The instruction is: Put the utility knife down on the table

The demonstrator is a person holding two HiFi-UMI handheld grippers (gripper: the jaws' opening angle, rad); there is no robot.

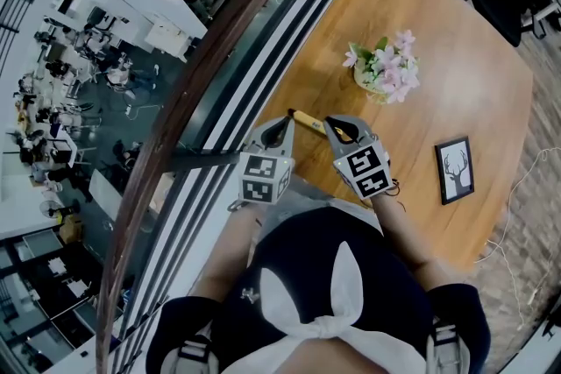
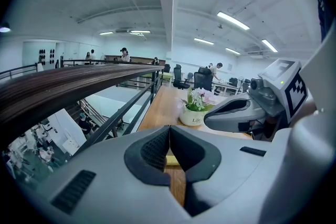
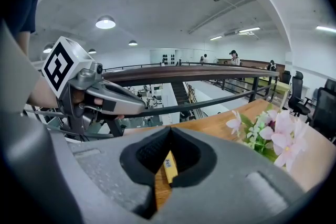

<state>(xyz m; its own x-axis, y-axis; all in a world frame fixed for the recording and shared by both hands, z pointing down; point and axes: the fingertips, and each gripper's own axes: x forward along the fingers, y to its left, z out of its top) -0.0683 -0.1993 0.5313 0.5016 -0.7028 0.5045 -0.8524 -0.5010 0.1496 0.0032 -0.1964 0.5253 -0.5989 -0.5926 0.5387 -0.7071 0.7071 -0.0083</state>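
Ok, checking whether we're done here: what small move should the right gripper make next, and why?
Probably draw the right gripper back: its jaws are shut on nothing, and the utility knife seems to lie on the table just beyond them.

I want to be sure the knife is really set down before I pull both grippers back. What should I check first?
1. Yellow utility knife lies on the wooden table: ok.
2. Right gripper is free of the knife: ok. Its jaws are together and the knife shows beyond them on the wood.
3. Left gripper is empty: ok, jaws together on nothing.
4. Knife blade is retracted: cannot tell, too small to see.
5. White pot of pink flowers is clear of the way back: ok, it stands apart, farther along the table.
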